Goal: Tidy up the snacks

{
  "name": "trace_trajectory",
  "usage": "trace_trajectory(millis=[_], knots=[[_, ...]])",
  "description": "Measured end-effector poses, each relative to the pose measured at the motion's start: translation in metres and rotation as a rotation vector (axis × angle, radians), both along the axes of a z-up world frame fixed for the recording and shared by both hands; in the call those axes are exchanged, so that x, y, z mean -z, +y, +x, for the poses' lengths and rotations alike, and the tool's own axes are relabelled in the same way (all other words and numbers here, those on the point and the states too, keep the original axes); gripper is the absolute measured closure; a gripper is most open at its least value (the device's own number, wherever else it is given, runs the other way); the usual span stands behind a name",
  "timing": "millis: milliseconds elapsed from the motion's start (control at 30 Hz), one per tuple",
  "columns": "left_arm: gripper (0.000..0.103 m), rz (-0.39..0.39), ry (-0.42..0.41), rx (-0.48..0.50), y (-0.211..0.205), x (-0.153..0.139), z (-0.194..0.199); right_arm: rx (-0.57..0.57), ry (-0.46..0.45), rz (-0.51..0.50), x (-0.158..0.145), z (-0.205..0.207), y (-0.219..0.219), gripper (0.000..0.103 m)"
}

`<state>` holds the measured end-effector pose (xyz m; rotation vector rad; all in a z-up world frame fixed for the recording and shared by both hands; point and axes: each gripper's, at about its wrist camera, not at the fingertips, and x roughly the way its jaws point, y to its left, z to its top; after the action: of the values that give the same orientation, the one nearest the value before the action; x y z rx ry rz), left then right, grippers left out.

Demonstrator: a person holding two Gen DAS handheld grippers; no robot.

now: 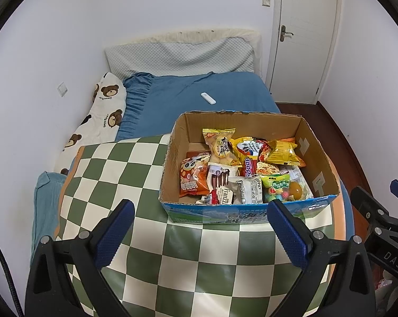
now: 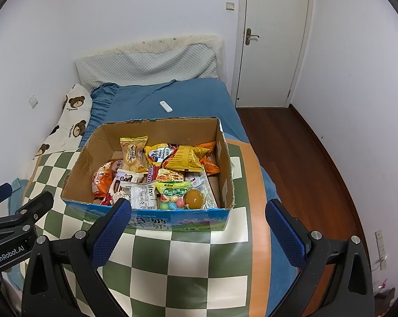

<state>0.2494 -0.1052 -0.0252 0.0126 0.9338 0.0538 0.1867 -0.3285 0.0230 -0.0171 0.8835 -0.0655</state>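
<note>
The box (image 1: pixel 249 163) of snacks sat straight ahead of both your tools, on the checked mat (image 1: pixel 124 174) spread over the bed (image 1: pixel 199 92). Your left hand-held gripper (image 1: pixel 199 235) was spread wide, nothing between the pads, and the box lay ahead and to its right. Your right hand-held gripper (image 2: pixel 199 232) was also wide and empty, with the box ahead and slightly left, its near blue wall just beyond the left fingertip. The right one looked nearer, I'd judge.

The box's long axis ran left to right across your view, open top up, packets heaped loosely inside: an orange bag (image 1: pixel 195 177) at the left, a yellow bag (image 1: pixel 283 153) toward the back right, a green candy pack (image 2: pixel 173 194) and a round orange jelly cup (image 2: pixel 195 198) against the near wall.

Open mat lay left of the box (plenty of room to set things out there). To the right the mat ended close, then the bed edge and the wood floor (image 2: pixel 304 145). A white remote (image 1: pixel 208 98) lay well behind the box. Reaching in meant clearing the near wall first; the cardboard rims stood tall on all sides.
</note>
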Motion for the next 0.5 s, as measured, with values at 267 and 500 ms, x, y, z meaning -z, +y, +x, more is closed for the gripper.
trace_trajectory(millis=[267, 500], knots=[[0.000, -0.001, 0.002, 0.000, -0.0005, -0.0009, -0.0012, -0.002, 0.001, 0.003, 0.0007, -0.0018, 0.0001, 0.000], [0.000, 0.001, 0.002, 0.001, 0.0011, -0.0010, -0.0019, -0.005, -0.001, 0.003, 0.0005, -0.0020, 0.0012, 0.000]])
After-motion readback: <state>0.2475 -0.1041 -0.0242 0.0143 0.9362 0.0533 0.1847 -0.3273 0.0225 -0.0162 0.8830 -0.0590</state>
